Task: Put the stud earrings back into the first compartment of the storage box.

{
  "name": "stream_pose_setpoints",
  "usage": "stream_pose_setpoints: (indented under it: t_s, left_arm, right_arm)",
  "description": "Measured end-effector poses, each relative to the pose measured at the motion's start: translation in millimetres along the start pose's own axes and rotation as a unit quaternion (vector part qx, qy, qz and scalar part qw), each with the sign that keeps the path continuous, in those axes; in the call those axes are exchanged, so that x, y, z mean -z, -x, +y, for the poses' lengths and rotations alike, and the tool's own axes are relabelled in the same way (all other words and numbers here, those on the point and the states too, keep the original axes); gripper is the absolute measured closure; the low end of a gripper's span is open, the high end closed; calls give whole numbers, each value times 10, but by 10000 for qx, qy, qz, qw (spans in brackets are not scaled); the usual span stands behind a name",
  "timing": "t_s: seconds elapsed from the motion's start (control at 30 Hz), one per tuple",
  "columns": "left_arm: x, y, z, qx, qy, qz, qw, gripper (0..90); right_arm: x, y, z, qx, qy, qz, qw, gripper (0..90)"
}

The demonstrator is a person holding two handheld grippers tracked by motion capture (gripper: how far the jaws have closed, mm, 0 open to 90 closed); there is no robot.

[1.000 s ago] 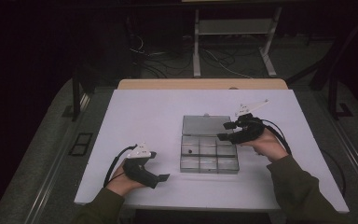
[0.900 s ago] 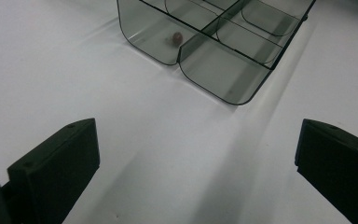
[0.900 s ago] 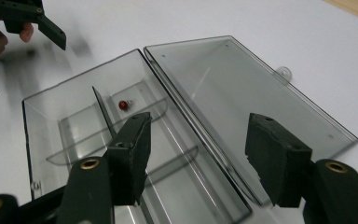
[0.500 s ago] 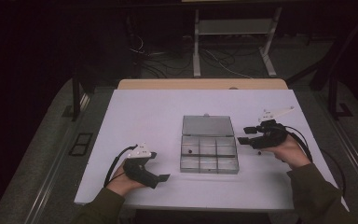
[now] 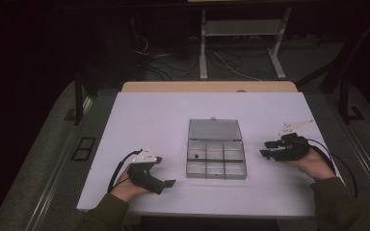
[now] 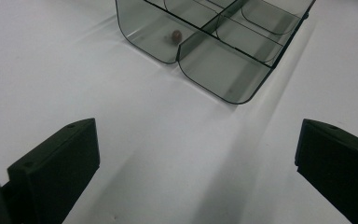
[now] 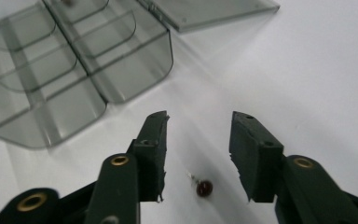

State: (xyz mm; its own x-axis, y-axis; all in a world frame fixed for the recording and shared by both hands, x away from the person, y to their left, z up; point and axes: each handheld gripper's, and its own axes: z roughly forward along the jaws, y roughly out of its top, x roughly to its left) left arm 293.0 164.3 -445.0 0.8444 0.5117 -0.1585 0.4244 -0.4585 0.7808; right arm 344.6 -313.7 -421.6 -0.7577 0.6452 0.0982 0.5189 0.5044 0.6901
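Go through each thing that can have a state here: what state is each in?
Compartment box: lid open, lying flat behind it.
Bead in box: resting in one compartment.
Bead on table: loose, between the right tongs' jaws, ungripped.
Left tongs: open wide, empty.
Right tongs: open, jaws just been closing.

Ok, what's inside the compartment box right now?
The clear compartment box lies open. One small dark red bead sits in a corner compartment nearest the left hand-held gripper. The other compartments look empty, though glare on the plastic hides some corners.
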Motion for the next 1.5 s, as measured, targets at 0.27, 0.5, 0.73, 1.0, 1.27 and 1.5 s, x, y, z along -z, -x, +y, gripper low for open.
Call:
stream_pose_setpoints:
  t_s: [0.27, 0.5, 0.73, 1.0, 1.27, 1.5]
  left_arm:
    - [-2, 6, 2, -14, -22, -3, 10000, 0]
    - [2, 4, 4, -21, -11, 3, 10000, 0]
    - [4, 7, 5, -43, -19, 3, 10000, 0]
    - [3, 12, 7, -43, -24, 2, 10000, 0]
    - [4, 12, 8, -47, -22, 3, 10000, 0]
    - [2, 18, 10, -36, -12, -2, 10000, 0]
  right_arm:
    - [-46, 29, -131, 26, -281, 17, 9996, 649]
    - [-103, 21, -159, 169, -517, -51, 9985, 688]
    - [-113, 30, -179, 212, -542, -93, 9983, 712]
    - [-116, -3, -179, 348, -583, -83, 9977, 769]
    - [-110, -10, -179, 329, -623, -42, 9975, 787]
    - [-104, -2, -171, 240, -644, -1, 9976, 793]
